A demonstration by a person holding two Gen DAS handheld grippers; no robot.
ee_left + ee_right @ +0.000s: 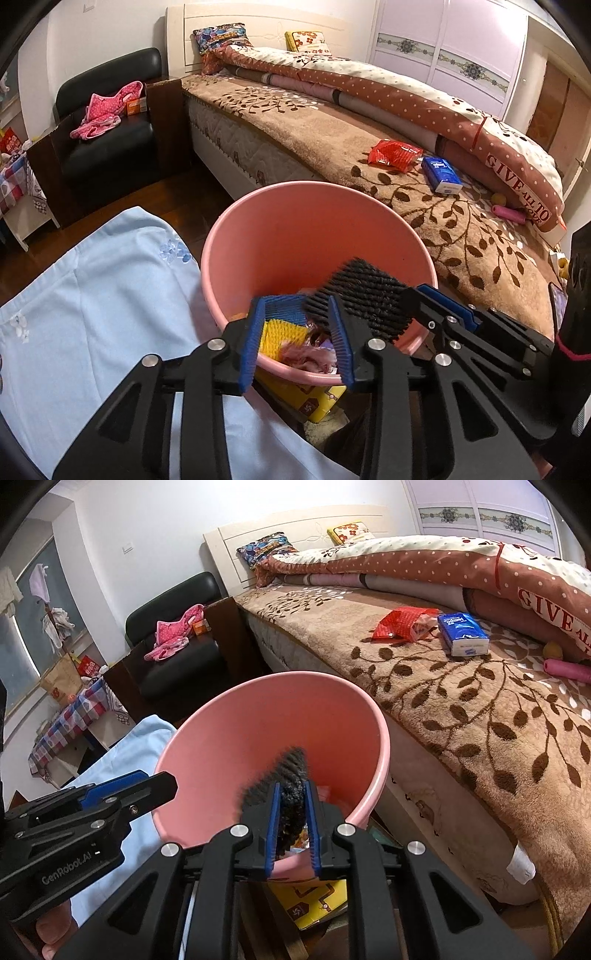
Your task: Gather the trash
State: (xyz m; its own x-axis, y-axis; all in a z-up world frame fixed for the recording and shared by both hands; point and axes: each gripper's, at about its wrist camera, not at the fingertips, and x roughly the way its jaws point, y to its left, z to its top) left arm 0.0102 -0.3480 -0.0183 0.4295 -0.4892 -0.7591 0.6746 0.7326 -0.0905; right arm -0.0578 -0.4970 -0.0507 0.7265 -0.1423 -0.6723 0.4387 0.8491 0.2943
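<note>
Though both grippers hang over the pink bucket (317, 236), only one carries anything, and the coming drop turns on that. Furthest left lies a pale blue cloth (110, 295), just beside the bucket's wall. Next, the left gripper (297, 343) has its jaws standing wide apart with nothing pressed between them; through the gap show the scraps already at the bottom, a yellow bristly piece (282, 336) and crumpled pinkish wrappers (314, 354). To its right, the right gripper (291, 827) has its jaws narrow, closed on a black ribbed pad (284, 775), which looks like a brush or comb-like scrap. That pad's long axis runs forward along the fingers and out beyond their tips, so most of it already hangs inside the rim and above the bucket's floor. Letting go from here should, I judge, drop it straight in, provided the tail end clears the near rim.

Further right, on the bed (480, 720), trash remains well apart from both grippers: a red foil packet (400, 624) and just beside it a blue tissue pack (463, 633). The right gripper is the nearer one to them.
</note>
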